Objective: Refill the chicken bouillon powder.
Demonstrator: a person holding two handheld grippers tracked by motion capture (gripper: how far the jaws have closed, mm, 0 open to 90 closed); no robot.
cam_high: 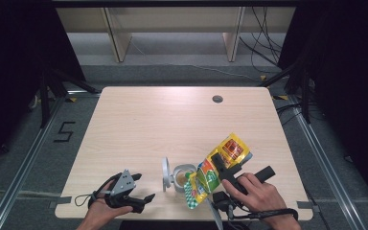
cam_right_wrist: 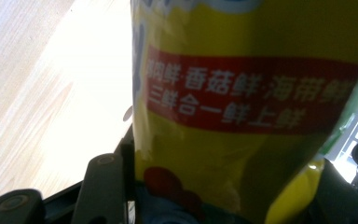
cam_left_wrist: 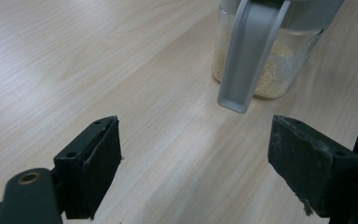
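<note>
A yellow seasoning pouch [cam_high: 219, 164] with red and green print hangs tilted over a clear jar [cam_high: 182, 177], its lower end at the jar's mouth. My right gripper [cam_high: 226, 165] is shut on the pouch across its middle. In the right gripper view the pouch [cam_right_wrist: 242, 116] sits between the jaws of the right gripper [cam_right_wrist: 221, 191]. The jar holds pale yellow powder [cam_left_wrist: 272, 70], and its grey lid [cam_high: 166, 174] stands flipped open on the left. My left gripper [cam_high: 144, 188] rests low on the table left of the jar. The left gripper [cam_left_wrist: 196, 158] is open with nothing between its jaws.
The light wooden table [cam_high: 163, 120] has a round cable hole [cam_high: 217, 99] at the back right. Its front edge runs just below both hands. A wooden shelf frame [cam_high: 172, 28] and loose cables [cam_high: 263, 43] lie beyond the table on the floor.
</note>
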